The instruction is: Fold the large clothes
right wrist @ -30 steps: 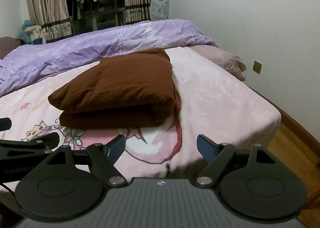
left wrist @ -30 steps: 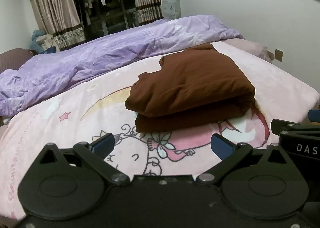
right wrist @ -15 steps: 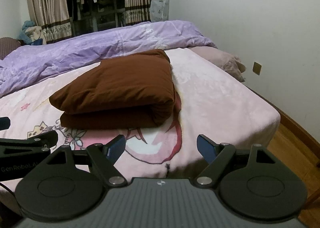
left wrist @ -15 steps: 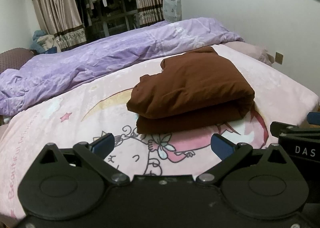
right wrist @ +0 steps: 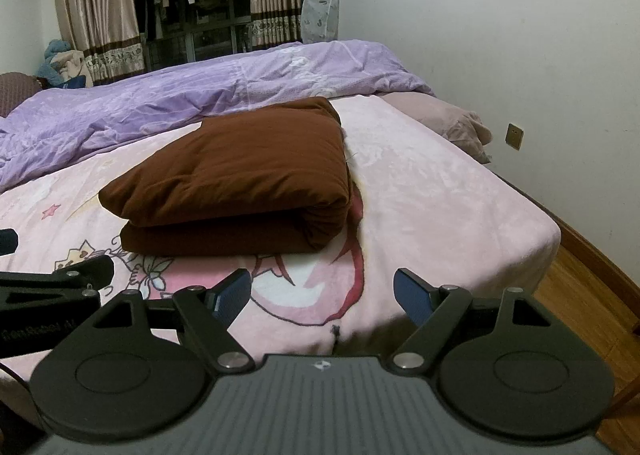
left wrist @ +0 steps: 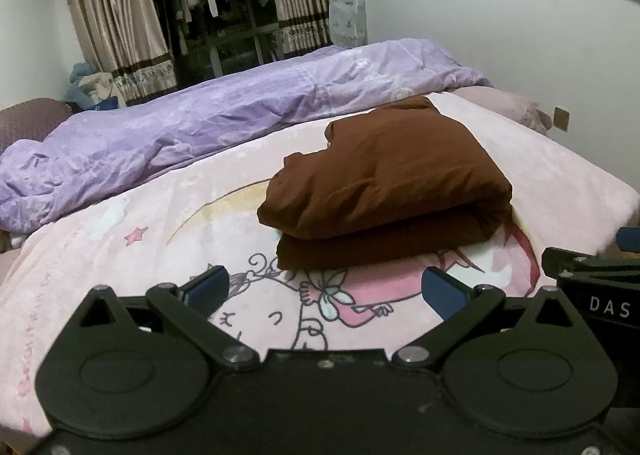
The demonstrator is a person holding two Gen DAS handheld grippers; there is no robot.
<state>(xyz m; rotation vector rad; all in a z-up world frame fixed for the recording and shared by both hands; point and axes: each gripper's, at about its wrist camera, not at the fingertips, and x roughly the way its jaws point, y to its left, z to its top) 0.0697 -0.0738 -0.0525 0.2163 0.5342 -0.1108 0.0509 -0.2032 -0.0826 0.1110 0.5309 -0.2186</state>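
Observation:
A brown garment [left wrist: 384, 183] [right wrist: 236, 179] lies folded into a thick rectangular stack on the pink cartoon-print blanket [left wrist: 132, 223] [right wrist: 432, 207]. My left gripper [left wrist: 326, 289] hangs open at the near edge of the bed, just short of the stack's front edge, nothing between its blue pads. My right gripper [right wrist: 322, 291] is open too, near the stack's right front corner, holding nothing. Each gripper's black body shows at the side of the other's view.
A rumpled purple duvet [left wrist: 208, 123] [right wrist: 192, 103] covers the far half of the bed. A pinkish pillow [right wrist: 444, 119] lies at the right by the white wall. The bed's right edge drops to a wooden floor [right wrist: 588, 295]. Curtains and hanging clothes stand behind.
Both views have pulled back and risen slightly, so the folded garment sits a little lower and farther. The garment itself has not moved, and both grippers stay open.

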